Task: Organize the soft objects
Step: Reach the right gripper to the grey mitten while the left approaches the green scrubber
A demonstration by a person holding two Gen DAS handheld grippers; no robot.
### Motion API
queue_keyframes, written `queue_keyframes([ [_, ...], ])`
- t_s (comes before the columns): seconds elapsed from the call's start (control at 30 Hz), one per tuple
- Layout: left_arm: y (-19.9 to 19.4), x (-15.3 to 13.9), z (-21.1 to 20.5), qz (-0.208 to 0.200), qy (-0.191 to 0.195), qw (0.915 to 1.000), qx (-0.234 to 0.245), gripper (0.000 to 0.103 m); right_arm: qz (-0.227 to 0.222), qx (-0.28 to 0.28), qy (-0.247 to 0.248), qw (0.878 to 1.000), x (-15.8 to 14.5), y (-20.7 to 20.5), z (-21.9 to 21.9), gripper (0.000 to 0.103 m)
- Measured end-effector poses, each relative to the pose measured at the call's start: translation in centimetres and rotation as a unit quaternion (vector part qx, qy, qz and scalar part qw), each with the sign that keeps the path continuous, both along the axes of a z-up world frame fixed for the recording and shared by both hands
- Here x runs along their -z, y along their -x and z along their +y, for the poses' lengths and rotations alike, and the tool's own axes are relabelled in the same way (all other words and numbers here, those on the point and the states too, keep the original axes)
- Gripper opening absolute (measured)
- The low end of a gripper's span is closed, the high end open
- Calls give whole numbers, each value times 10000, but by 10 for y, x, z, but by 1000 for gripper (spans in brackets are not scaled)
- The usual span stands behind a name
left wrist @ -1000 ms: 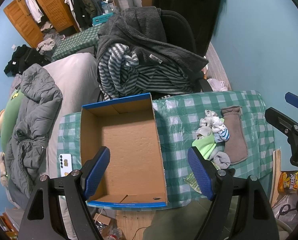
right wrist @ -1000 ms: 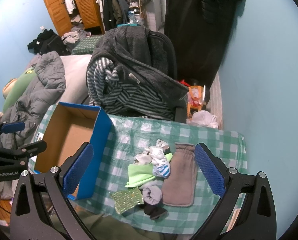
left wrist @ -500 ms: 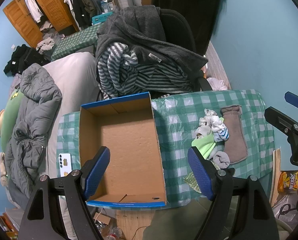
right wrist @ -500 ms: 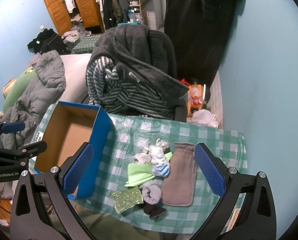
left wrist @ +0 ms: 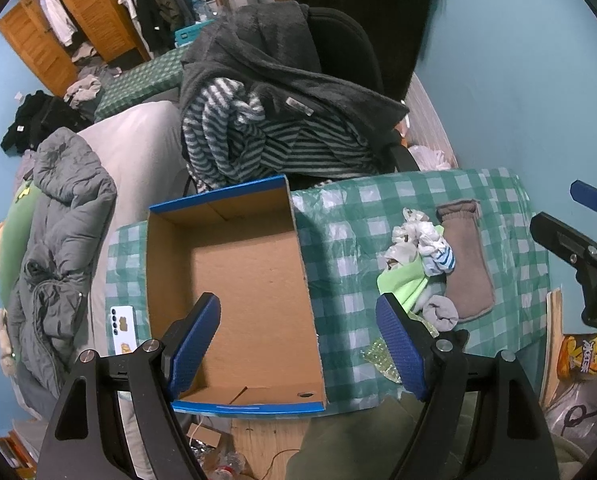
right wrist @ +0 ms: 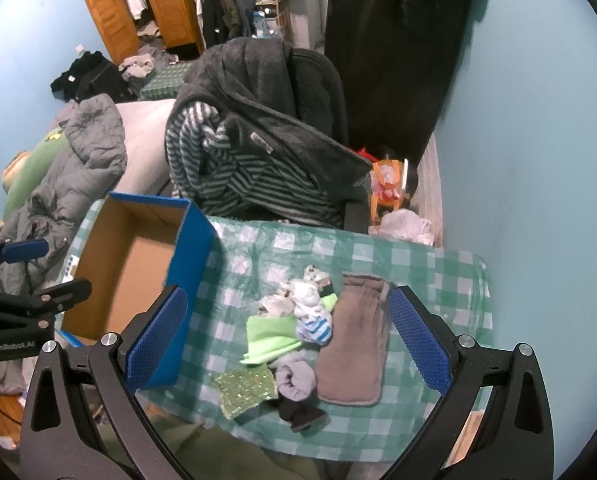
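- Right gripper point(right wrist: 286, 342) wide open, empty, hovering above pile of socks point(right wrist: 298, 328) on checked table point(right wrist: 438, 280); nearer hand.
- Left gripper point(left wrist: 298, 340) open, empty, over empty box point(left wrist: 250, 280).
- Pile right of box; brown sock point(right wrist: 354, 344) lengthwise, away from camera.

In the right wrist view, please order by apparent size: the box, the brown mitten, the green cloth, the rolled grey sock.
1. Box, clearly largest.
2. Brown mitten.
3. Green cloth, partly covered, so its rank is less sure.
4. Grey sock, smallest.
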State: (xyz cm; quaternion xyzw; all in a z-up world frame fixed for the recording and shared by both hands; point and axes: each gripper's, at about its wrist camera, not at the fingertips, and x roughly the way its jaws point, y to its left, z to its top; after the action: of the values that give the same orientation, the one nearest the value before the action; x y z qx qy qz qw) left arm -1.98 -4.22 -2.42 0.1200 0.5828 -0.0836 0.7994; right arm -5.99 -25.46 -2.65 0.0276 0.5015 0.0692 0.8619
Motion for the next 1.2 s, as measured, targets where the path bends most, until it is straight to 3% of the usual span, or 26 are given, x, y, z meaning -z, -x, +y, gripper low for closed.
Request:
queue_keyframes([
  [0.33,-2,40,-20,423,-10,9987,292,81,478,148,135,9987,38,0,-30,101],
  [0.87,8,109,-57,992,55,9930,631,81,1211,149,-56,9925,126,0,-66,101],
  [1.2,9,147,-69,1065,-84,9923,620,81,1710,110,22,9852,187,-7,-70,101],
])
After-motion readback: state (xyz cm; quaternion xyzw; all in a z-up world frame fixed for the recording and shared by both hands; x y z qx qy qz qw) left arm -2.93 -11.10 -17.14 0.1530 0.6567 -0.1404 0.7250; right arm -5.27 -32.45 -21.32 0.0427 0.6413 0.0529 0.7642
